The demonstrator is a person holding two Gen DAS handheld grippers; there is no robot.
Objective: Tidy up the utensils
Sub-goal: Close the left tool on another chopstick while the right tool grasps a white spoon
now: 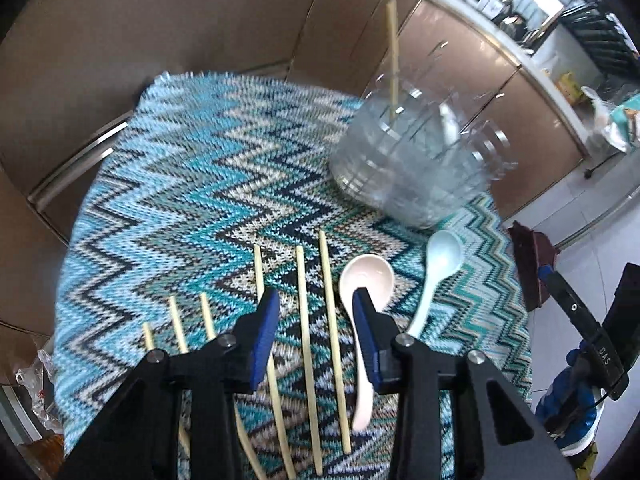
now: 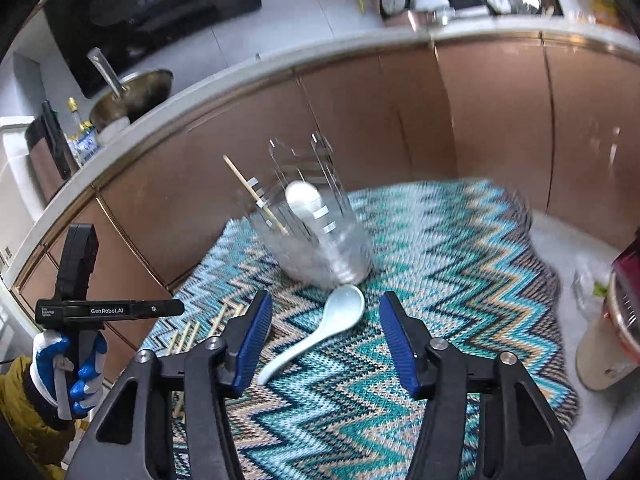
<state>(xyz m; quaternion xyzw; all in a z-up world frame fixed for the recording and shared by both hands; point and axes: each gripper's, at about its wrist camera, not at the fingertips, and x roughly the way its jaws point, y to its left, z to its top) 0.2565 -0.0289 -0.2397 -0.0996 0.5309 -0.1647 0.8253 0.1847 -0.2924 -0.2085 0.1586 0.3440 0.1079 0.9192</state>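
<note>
- Left tool (image 1: 316,312): jaws apart above chopsticks (image 1: 304,344) and the pink spoon (image 1: 366,280), gripping nothing.
- Right tool (image 2: 326,324): jaws apart around the pale blue spoon (image 2: 320,332), untouched.
- Clear holder (image 2: 316,236) near the worktop's (image 2: 440,280) far edge.

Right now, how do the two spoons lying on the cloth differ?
The pink spoon is pale pink with a wide, round bowl; the blue spoon is light blue with a narrower bowl. The pink spoon lies beside the chopsticks; the blue spoon lies apart from them. Both lie bowl-up, their bowls toward the clear holder.
</note>
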